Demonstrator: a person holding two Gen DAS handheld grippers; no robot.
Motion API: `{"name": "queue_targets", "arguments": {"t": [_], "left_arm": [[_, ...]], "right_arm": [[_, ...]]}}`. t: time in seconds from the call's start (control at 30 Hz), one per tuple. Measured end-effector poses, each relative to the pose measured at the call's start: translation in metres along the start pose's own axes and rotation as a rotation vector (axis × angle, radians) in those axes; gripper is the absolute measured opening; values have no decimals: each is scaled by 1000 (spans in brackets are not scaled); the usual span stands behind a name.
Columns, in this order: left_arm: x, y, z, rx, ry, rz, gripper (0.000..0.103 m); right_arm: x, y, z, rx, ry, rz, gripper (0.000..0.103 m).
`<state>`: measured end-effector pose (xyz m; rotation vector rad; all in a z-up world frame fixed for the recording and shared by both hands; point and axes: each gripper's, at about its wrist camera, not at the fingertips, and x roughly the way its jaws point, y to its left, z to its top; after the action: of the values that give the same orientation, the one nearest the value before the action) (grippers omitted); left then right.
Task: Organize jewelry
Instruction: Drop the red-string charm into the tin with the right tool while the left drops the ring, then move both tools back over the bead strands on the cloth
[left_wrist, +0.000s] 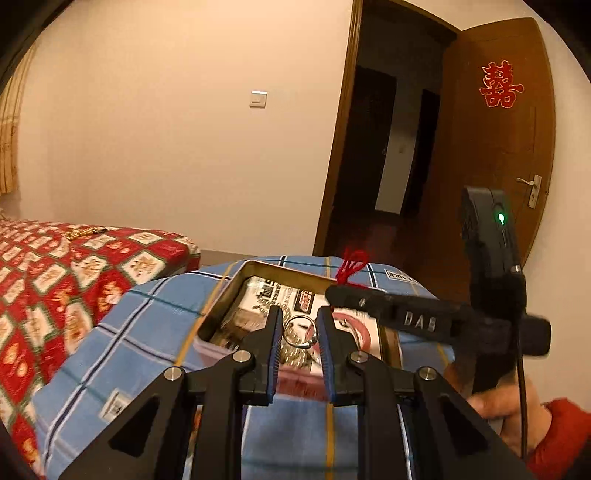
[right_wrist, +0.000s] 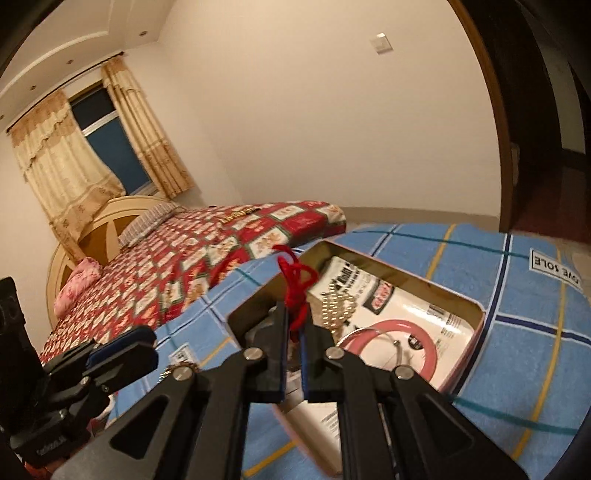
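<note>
An open metal tin (left_wrist: 258, 266) lined with printed paper sits on a blue plaid cloth (left_wrist: 155, 325); it also shows in the right wrist view (right_wrist: 476, 314). My left gripper (left_wrist: 298, 330) is open above the tin, a silver ring bangle (left_wrist: 300, 332) lying between its fingers. A beaded chain (right_wrist: 338, 310) lies in the tin. My right gripper (right_wrist: 293, 326) is shut on a red cord (right_wrist: 295, 284) and holds it above the tin's near-left corner. The right gripper also shows in the left wrist view (left_wrist: 343, 291), with the cord (left_wrist: 352, 264) sticking up.
A bed with a red patterned cover (right_wrist: 207, 258) lies to the left, a gold chain (right_wrist: 238, 213) on it. A window with curtains (right_wrist: 99, 140) is behind. An open wooden door (left_wrist: 498, 140) stands on the right. The blue cloth (right_wrist: 517, 295) surrounds the tin.
</note>
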<state>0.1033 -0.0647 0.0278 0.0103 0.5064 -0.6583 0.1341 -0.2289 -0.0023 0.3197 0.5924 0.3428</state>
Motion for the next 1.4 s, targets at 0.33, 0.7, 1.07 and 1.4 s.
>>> {"name": "queue_targets", "arguments": {"t": [0.33,0.7,1.07,1.4], "left_arm": [[64,-3,-4,-21,85,42,19],[79,2,-12,-38,129,114,57],[46,-7,-23,-59,41,189,59],[25,-17,-36,-47,53,257,60]], "right_arm": [[19,-35,-4,38,76,-65,11],[-23,-52,2,118,-98,-146,75],[-39,-72,0,186,-172,-300,75],[-34,-20,-10,-44,-220,-394,76]]}}
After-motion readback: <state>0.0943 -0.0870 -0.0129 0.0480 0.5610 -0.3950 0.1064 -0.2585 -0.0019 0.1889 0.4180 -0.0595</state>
